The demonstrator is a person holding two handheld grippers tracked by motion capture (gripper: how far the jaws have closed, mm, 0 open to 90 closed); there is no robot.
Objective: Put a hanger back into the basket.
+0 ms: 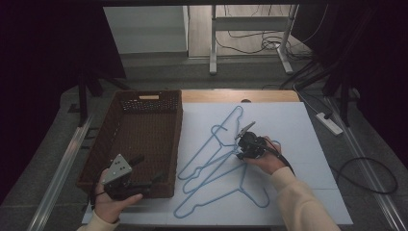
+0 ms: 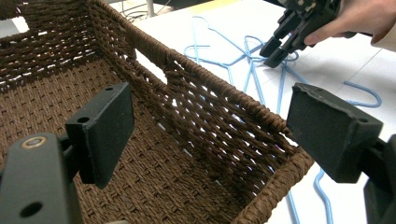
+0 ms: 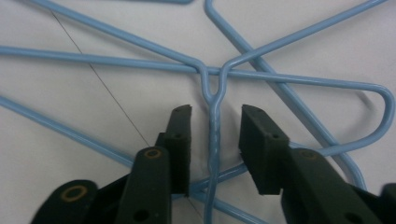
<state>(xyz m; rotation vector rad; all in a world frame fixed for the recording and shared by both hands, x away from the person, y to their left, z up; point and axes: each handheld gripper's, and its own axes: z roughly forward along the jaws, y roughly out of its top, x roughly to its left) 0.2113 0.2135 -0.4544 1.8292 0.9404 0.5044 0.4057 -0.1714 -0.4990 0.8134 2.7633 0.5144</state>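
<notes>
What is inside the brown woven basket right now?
Nothing shows inside the basket; its woven floor looks bare. The left gripper covers its near right corner. The blue hangers lie outside, on the white table.

Left hand-held gripper [image 2: 210, 135]: jaws wide apart, straddling near right wall of brown woven basket [image 2: 219, 116]. Far right: right hand-held gripper [image 2: 275, 51] over blue wire hangers [image 2: 247, 60] on white table [image 2: 322, 70].
</notes>
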